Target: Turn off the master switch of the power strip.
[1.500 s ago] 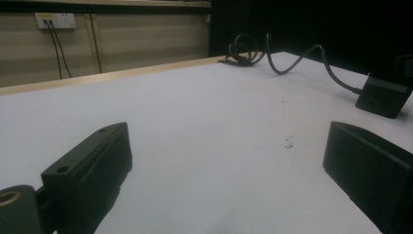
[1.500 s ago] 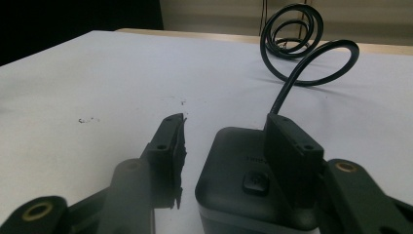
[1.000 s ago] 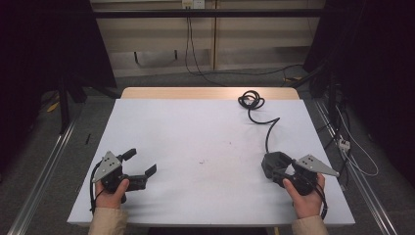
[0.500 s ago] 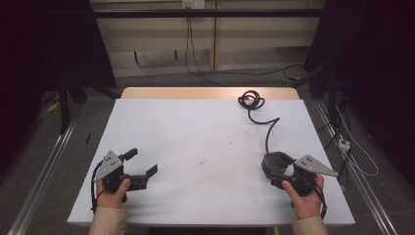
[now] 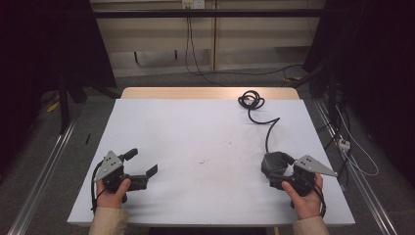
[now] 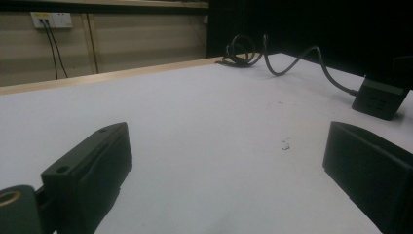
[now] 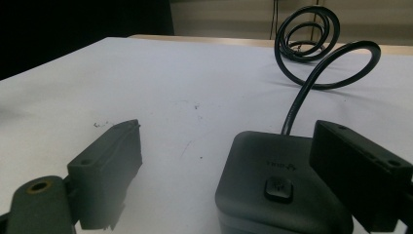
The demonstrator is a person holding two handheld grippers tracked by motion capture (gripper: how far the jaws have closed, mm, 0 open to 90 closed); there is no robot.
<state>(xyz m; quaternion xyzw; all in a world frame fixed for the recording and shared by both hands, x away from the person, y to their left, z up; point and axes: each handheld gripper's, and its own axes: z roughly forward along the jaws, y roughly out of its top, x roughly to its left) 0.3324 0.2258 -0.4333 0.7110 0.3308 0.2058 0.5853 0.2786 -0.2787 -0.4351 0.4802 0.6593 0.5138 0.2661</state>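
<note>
I count one white table (image 5: 205, 142) in front of me, and everything else I place against it. On it lies one dark power box (image 5: 275, 164), near the table's right front corner, with one black cable (image 5: 259, 115) running from it to a coil at the table's far edge. I hold two grippers over the table's near edge, the left gripper (image 5: 143, 164) and the right gripper (image 5: 276, 171), one in each of my two hands.

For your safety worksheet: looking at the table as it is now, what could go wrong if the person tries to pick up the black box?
1. The power box sits between the right tool's open jaws but off-centre, against one jaw; closing may push it aside.
2. Its coiled cable could drag or snag when lifted.
</note>
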